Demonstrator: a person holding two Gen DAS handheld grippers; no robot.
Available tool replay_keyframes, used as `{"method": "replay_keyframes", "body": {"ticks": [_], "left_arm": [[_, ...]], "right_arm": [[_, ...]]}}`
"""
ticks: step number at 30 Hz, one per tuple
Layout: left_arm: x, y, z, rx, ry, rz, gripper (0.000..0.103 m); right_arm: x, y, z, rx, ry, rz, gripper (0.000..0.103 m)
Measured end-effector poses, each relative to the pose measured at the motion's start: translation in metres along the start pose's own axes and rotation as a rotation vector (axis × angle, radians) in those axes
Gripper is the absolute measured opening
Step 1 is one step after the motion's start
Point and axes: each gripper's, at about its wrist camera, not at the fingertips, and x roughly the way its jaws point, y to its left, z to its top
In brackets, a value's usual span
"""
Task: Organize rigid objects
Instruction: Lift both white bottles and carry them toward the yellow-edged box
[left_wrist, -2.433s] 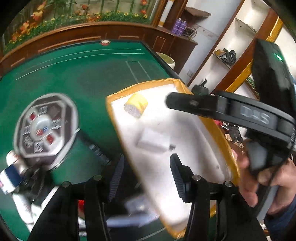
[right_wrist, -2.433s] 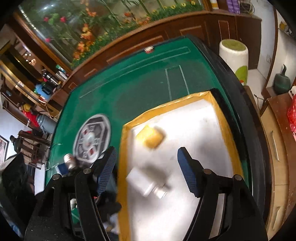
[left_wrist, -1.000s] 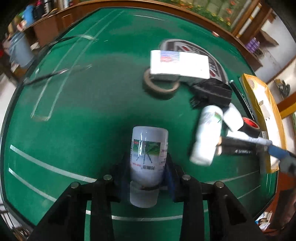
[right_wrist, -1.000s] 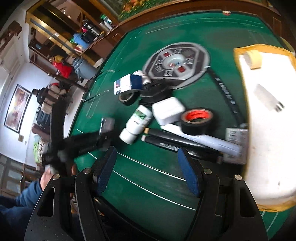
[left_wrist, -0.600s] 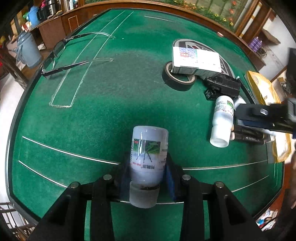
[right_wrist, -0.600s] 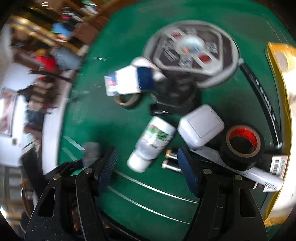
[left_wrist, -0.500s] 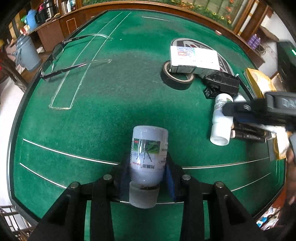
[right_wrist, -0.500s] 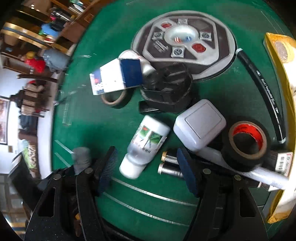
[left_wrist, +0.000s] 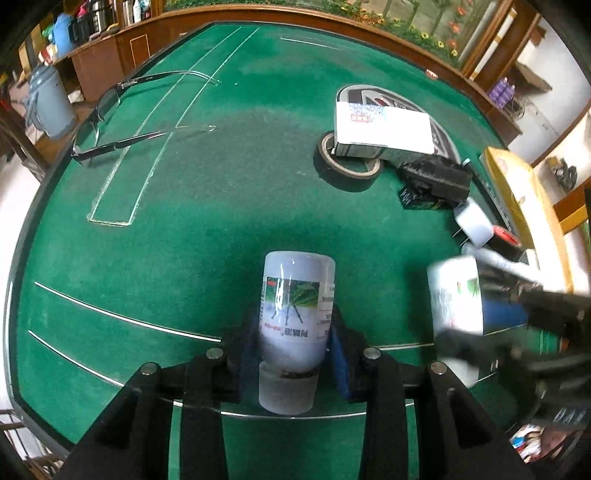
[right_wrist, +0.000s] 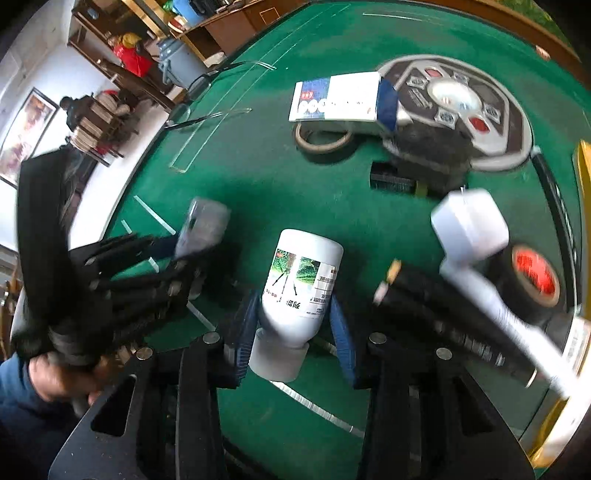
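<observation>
My left gripper (left_wrist: 293, 350) is shut on a white labelled bottle (left_wrist: 295, 310) and holds it above the green table (left_wrist: 207, 184). My right gripper (right_wrist: 293, 328) is shut on a second white labelled bottle (right_wrist: 301, 280), lifted off the felt; this bottle also shows blurred in the left wrist view (left_wrist: 456, 299). The left gripper with its bottle (right_wrist: 203, 225) shows at the left of the right wrist view.
On the table lie a white-and-blue box (right_wrist: 340, 98) over a tape ring (right_wrist: 321, 140), a black device (right_wrist: 424, 162), a white square box (right_wrist: 469, 225), black tape with a red core (right_wrist: 532, 277), dark tubes (right_wrist: 443, 317), glasses (left_wrist: 110, 122) and a yellow-edged tray (left_wrist: 517, 184).
My right gripper has come down onto the lying white bottle, shut on it and lifted it. My left gripper still holds its bottle, almost unmoved.
</observation>
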Motion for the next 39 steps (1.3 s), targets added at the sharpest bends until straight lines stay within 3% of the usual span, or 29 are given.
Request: {"method": "replay_keyframes", "body": {"ticks": [19, 36, 39], "left_arm": [[-0.023, -0.048, 0.004, 0.064, -0.050, -0.035, 0.034], [-0.051, -0.122, 0.016, 0.221, -0.117, -0.071, 0.034], [-0.054, -0.134, 0.016, 0.245, -0.120, -0.077, 0.034]], "right_arm": [[-0.043, -0.032, -0.032, 0.076, -0.092, 0.031, 0.039], [-0.092, -0.081, -0.060, 0.186, -0.239, 0.034, 0.038], [-0.100, -0.089, -0.065, 0.204, -0.258, 0.044, 0.034]]}}
